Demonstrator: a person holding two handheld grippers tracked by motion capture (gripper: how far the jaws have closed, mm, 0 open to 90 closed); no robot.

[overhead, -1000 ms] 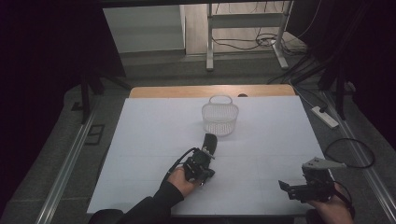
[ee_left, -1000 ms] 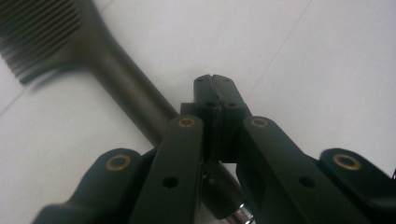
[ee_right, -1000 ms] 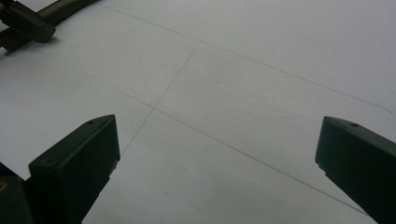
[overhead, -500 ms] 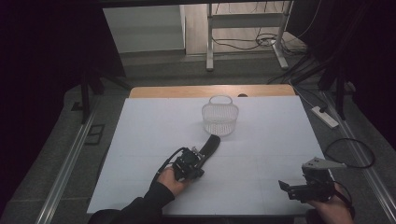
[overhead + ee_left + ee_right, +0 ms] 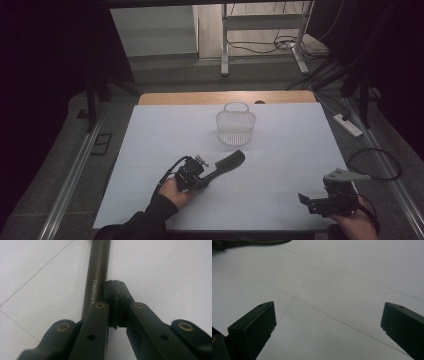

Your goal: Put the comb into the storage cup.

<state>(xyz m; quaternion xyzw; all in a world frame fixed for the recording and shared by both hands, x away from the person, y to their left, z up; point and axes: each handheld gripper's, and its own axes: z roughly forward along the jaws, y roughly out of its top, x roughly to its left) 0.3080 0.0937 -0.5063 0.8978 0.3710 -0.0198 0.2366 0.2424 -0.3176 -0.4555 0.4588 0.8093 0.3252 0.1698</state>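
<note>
the left gripper [image 5: 207,176], middle of the frame, is closed beside a black comb [image 5: 227,163]; the right gripper [image 5: 306,199], lower right, is wide open.

A white sheet covers the counter [image 5: 280,165], leaving a wooden strip [image 5: 200,98] bare at the far edge. Around it the floor [image 5: 165,75] is grey. Beyond stands a metal frame [image 5: 260,35] with cables [image 5: 260,46] under it (the sides lie dark). A power strip [image 5: 348,125] lies on the right.
</note>
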